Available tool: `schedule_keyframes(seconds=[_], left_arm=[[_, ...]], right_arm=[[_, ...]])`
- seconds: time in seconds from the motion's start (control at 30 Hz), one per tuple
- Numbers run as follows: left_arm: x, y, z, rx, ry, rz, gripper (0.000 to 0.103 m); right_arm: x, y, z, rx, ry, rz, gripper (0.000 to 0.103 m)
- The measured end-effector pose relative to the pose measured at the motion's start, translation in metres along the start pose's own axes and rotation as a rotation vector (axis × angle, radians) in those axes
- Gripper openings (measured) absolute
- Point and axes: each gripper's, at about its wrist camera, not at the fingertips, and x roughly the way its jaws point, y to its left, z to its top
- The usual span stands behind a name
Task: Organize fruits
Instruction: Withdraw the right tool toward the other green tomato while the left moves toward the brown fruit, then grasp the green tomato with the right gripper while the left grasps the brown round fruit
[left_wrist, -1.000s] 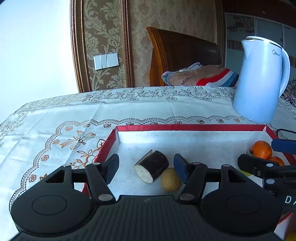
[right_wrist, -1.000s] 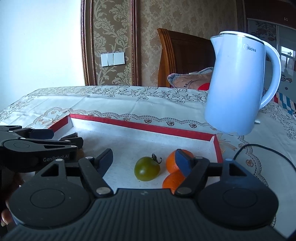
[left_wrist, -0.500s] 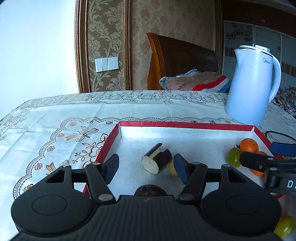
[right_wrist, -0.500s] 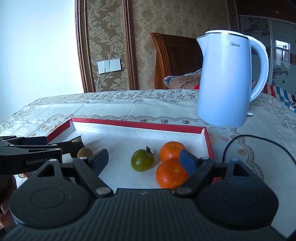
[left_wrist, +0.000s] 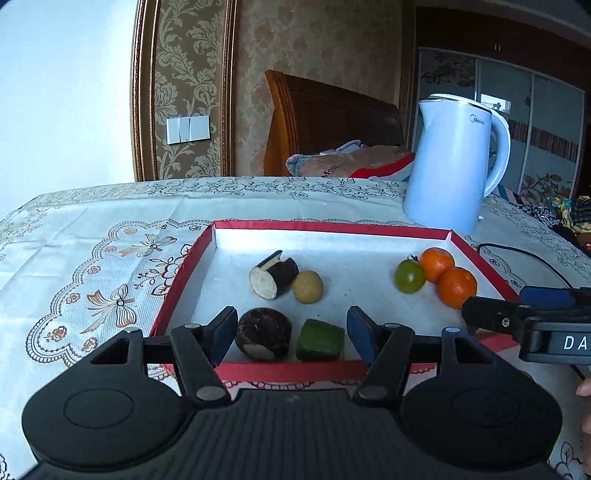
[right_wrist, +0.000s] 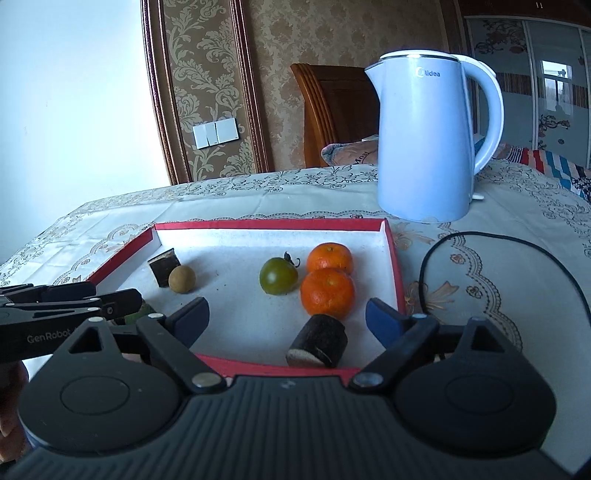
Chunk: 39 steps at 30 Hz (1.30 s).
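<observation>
Right gripper (right_wrist: 286, 319) is opening wide, gripping nothing; dark cut piece (right_wrist: 318, 346) is lying just ahead, slightly right of centre. Left gripper (left_wrist: 291, 328) is standing half-open, empty.

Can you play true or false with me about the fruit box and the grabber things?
1. Two round orange tangerines sit touching in the red-rimmed white tray. True.
2. The round green tomato lies outside the tray. False: it is inside, beside the tangerines.
3. The pale blue electric kettle stands in the tray. False: it stands on the tablecloth behind it.
4. The right gripper holds nothing. True: its jaws are opening, unpressed.
</observation>
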Motion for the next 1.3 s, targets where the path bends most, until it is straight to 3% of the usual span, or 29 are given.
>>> schedule_keyframes(seconds=[0.13,0.2,0.4,0.57,0.8,1.3], left_arm=[[-0.011,-0.003,-0.011,0.014,0.005,-0.024,0.066],[-0.017,-0.006,-0.015,0.036,-0.008,-0.019,0.073],[-0.030,-0.011,-0.023,0.048,-0.012,-0.050,0.074],[-0.028,-0.019,-0.029,0.088,0.034,-0.078,0.073],[-0.022,-0.030,-0.035,0.137,0.055,-0.054,0.074],[-0.018,-0.039,-0.038,0.181,0.089,-0.063,0.076]], right_arm=[[-0.018,-0.006,-0.012,0.010,-0.004,0.005,0.096],[-0.026,-0.008,-0.019,0.006,0.000,-0.005,0.097],[-0.042,-0.011,-0.038,-0.004,0.028,-0.006,0.097],[-0.044,-0.010,-0.046,-0.036,0.050,-0.029,0.097],[-0.036,-0.010,-0.046,-0.028,0.093,-0.074,0.098],[-0.023,-0.001,-0.046,-0.087,0.155,-0.053,0.092]])
